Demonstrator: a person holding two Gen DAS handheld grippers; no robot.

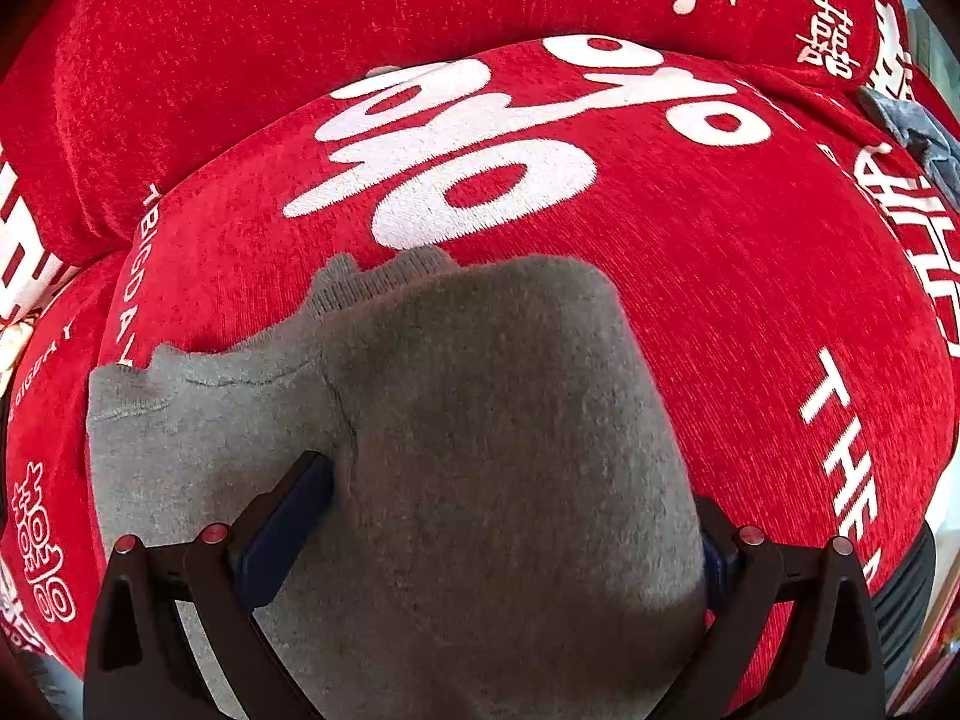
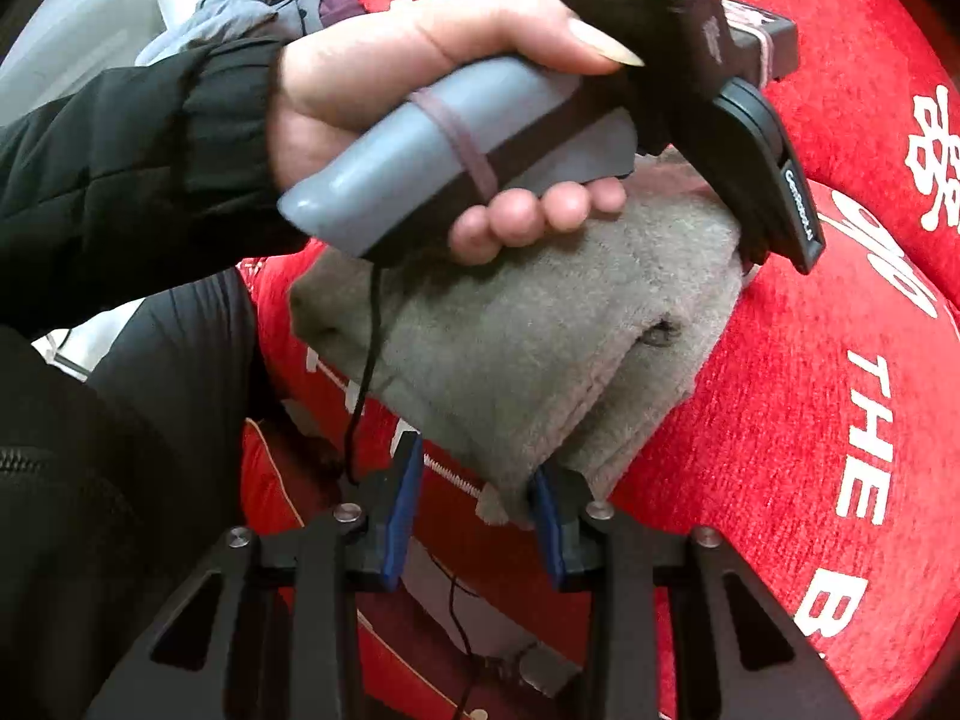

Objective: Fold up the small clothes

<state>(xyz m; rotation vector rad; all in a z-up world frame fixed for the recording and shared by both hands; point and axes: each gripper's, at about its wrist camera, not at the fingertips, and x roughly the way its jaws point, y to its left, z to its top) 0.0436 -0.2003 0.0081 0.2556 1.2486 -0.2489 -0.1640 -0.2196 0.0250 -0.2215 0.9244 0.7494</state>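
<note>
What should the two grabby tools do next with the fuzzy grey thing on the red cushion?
Probably the right tool should finish pinching the corner of the grey garment hanging between its blue pads, which do not look pressed on it yet. The left tool already sits around the bunched cloth on the red cushion, so a firm second hold would allow a tidy fold.

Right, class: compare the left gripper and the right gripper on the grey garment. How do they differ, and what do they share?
The left gripper's jaws stand wide; the right gripper's stand narrower. The left gripper straddles the grey garment's broad folded body; the right gripper has only a corner between its pads. Both have black fingers with blue pads and work the same garment.
</note>
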